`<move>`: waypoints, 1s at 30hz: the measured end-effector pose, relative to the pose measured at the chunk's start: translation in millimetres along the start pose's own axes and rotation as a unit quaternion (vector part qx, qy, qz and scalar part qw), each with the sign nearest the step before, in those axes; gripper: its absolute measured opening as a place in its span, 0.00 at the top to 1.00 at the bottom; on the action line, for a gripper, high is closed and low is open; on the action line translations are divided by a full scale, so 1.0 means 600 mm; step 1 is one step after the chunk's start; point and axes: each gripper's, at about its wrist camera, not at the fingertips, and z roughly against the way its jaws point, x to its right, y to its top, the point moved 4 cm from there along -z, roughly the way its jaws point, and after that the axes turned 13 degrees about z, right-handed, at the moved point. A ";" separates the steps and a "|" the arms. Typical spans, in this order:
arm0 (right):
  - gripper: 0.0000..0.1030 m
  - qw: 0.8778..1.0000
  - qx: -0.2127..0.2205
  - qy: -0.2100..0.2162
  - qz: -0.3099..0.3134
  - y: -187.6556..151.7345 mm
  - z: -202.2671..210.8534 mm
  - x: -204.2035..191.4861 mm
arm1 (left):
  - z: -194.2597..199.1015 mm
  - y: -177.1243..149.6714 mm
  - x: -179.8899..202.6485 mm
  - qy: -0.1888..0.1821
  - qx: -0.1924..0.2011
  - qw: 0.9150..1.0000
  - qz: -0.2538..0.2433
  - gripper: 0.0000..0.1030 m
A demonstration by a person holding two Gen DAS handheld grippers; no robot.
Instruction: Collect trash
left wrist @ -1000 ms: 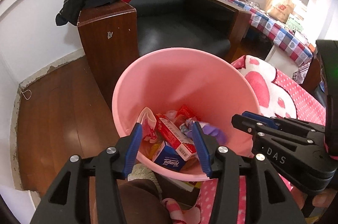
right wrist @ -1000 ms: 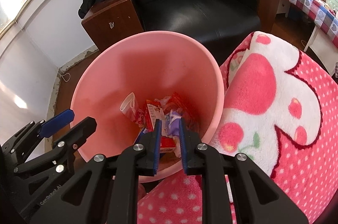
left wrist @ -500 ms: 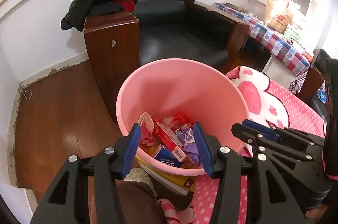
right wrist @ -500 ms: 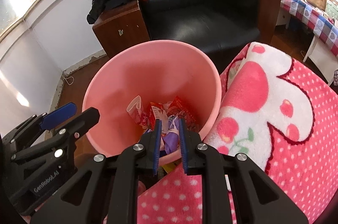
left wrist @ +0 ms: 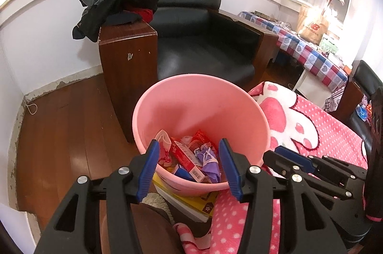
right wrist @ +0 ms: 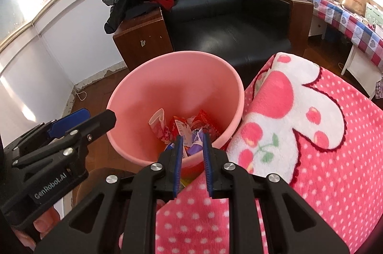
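A pink trash bin (left wrist: 203,108) (right wrist: 174,86) stands on the floor against the blanket's edge. Trash lies at its bottom: a red carton (left wrist: 185,154), a purple wrapper (left wrist: 209,161) (right wrist: 196,138), a blue packet and a pink-and-white pouch (right wrist: 156,121). My left gripper (left wrist: 189,151) (right wrist: 91,118) hovers over the bin's near rim, open with nothing between its blue pads. My right gripper (right wrist: 192,138) (left wrist: 294,160) hangs beside it over the near right rim, its pads a narrow slit apart with nothing in them.
A pink dotted blanket (right wrist: 311,158) lies right of the bin. A black armchair (left wrist: 203,50) with wooden arms stands behind, dark clothes (left wrist: 115,2) heaped on its left arm. A yellow book (left wrist: 191,201) lies under the bin's near edge. A checked tablecloth (left wrist: 311,55) is at far right.
Both grippers have drawn back and up from the bin, which now looks smaller and farther away. The trash inside has not moved.
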 end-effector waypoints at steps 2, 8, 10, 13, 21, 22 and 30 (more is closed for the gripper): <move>0.83 1.000 0.002 0.000 0.000 -0.002 0.004 -0.002 | 0.006 -0.002 0.002 -0.001 0.002 1.000 0.000 0.50; 0.83 1.000 0.012 -0.003 0.006 -0.004 0.021 -0.009 | 0.025 -0.007 0.009 -0.004 0.011 1.000 -0.004 0.50; 0.83 1.000 0.017 -0.007 0.011 -0.004 0.027 -0.011 | 0.030 -0.009 0.010 -0.005 0.014 1.000 -0.004 0.50; 0.83 1.000 0.023 -0.010 0.015 -0.005 0.036 -0.015 | 0.038 -0.011 0.013 -0.005 0.018 1.000 -0.003 0.50; 0.83 0.999 0.036 -0.015 0.014 -0.007 0.055 -0.018 | 0.057 -0.014 0.018 -0.010 0.029 1.000 0.000 0.50; 0.83 0.999 0.037 -0.015 0.014 -0.008 0.057 -0.018 | 0.059 -0.014 0.018 -0.011 0.030 0.999 0.000 0.50; 0.83 0.997 0.065 -0.029 0.022 -0.018 0.081 -0.025 | 0.081 -0.022 0.023 -0.016 0.053 0.998 0.007 0.50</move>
